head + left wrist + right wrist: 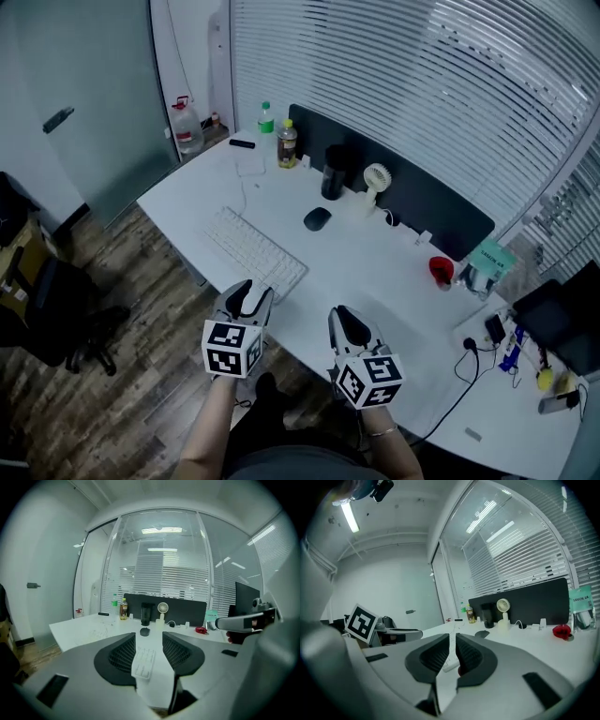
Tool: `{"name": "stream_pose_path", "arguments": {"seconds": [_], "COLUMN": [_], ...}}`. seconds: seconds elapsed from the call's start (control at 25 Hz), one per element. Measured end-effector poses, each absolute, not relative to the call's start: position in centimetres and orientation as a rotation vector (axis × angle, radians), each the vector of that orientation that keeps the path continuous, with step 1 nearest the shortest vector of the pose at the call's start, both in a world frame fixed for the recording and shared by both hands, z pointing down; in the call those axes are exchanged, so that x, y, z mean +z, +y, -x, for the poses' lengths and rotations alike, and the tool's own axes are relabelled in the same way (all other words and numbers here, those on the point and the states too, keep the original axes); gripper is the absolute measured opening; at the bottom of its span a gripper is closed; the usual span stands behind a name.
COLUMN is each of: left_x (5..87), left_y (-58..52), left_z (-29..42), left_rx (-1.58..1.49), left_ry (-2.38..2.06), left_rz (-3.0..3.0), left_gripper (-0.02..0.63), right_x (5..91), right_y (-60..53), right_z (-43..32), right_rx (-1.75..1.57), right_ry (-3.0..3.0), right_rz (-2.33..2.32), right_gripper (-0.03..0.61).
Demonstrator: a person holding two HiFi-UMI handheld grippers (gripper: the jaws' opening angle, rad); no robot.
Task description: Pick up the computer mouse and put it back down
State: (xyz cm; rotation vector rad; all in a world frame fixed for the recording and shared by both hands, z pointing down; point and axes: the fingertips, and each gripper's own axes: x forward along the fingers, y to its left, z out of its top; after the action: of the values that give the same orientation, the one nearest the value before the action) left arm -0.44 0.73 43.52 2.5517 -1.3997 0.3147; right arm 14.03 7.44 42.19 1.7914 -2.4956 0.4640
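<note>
The dark computer mouse (317, 218) lies on the white desk (394, 281), beyond the keyboard and in front of a black cup. It also shows small and far off as the mouse (145, 632) in the left gripper view and the mouse (482, 633) in the right gripper view. My left gripper (251, 292) hovers at the desk's near edge over the keyboard's corner, jaws apart and empty. My right gripper (349, 319) is beside it at the near edge. Its jaws stand almost together, with nothing held. Both are well short of the mouse.
A white keyboard (255, 251) lies left of the mouse. Along the dark back panel stand a black cup (333, 172), a small fan (376, 178) and two bottles (287, 143). A red object (442, 270) and cables lie to the right. An office chair (56, 314) stands on the floor at left.
</note>
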Motion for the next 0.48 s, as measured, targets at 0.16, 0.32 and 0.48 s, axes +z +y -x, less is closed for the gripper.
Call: {"name": "stream_pose_path", "arguments": {"seconds": [0.16,0.32,0.48], "left_x": [43.3,43.1,43.3], "left_y": [-3.8,-7.7,-10.2], "left_z": [1.3,1.8,1.5], "left_rx": [0.335,0.332,0.346], "left_ry": [-1.358,-1.303,-1.246], "left_rz": [-2.584,-2.609,-2.633], "left_gripper": [0.2,0.223,0.242], "right_x": [42.2,42.2,42.2], "right_y": [4.0,1.4,0.0], "right_z": [-13.4,-13.1,-13.6], "right_rx": [0.48,0.495,0.5], "right_ry": [-2.436,-2.368,-2.306], "right_rz": [-1.852,-1.927,-1.998], "right_gripper": [0.043,0.044,0.045]}}
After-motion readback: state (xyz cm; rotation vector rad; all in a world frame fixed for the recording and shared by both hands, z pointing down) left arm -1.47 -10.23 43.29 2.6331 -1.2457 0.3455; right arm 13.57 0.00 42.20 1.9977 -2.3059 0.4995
